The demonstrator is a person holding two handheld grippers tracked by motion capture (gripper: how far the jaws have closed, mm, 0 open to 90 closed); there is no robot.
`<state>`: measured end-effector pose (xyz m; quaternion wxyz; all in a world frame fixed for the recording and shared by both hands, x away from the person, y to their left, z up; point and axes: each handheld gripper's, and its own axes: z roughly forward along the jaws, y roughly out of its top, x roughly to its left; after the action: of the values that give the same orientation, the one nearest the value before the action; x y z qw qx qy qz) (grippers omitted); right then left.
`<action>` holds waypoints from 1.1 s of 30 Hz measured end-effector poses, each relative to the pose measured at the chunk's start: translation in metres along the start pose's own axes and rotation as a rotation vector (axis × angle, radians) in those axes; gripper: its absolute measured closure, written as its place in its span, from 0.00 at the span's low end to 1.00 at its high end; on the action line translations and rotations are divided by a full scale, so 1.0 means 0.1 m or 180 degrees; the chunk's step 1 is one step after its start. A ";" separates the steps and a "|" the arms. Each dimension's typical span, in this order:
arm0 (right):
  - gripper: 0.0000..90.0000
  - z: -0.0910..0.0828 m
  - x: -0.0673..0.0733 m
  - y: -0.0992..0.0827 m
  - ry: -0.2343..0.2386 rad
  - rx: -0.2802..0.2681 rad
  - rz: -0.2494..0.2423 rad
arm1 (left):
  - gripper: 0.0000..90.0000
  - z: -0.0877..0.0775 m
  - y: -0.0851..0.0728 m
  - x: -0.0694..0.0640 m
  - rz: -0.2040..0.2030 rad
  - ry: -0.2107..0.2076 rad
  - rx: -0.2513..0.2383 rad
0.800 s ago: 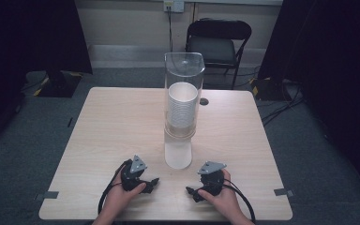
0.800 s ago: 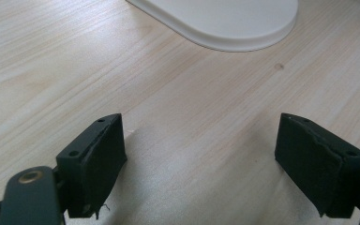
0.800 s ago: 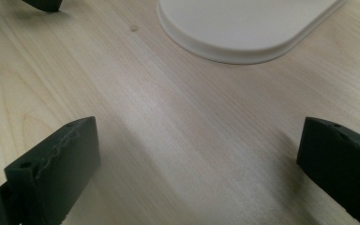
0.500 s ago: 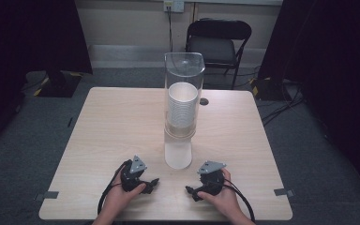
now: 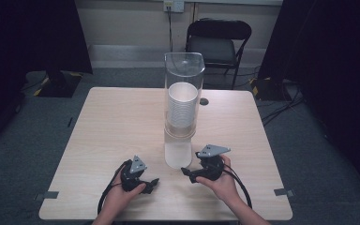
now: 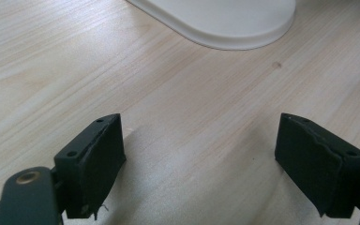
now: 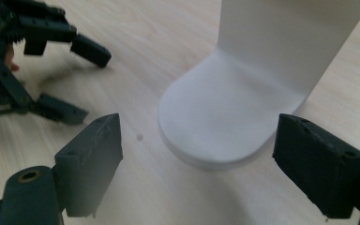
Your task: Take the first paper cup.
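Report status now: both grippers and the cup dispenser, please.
Left gripper open, right gripper open, nothing held. Cup dispenser upright between them, untouched. Nothing in the way.

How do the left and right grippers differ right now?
The left gripper sits nearer the table's front edge and farther from the cup dispenser; the right gripper is close beside the dispenser's white base and faces it, its grey plate tilted up. Both have open, empty jaws.

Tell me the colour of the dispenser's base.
White base, clearest in the right gripper view.
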<state>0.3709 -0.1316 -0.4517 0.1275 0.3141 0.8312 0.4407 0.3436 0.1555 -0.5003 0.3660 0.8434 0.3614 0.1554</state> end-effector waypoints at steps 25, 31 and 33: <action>0.18 0.05 -0.19 0.62 -0.0081 -0.0288 -0.0017 | 0.17 0.00 0.00 0.00 0.0011 -0.0001 0.0005; 0.19 0.09 -0.21 0.65 -0.0106 -0.0353 0.0000 | 0.17 0.00 0.00 0.00 0.0002 0.0000 0.0003; 0.20 0.12 -0.20 0.66 -0.0090 -0.0366 -0.0003 | 0.17 0.00 0.00 0.00 0.0011 -0.0001 0.0007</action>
<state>0.4192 -0.1092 -0.4061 0.1573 0.3120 0.8028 0.4832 0.3438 0.1557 -0.5001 0.3649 0.8444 0.3600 0.1556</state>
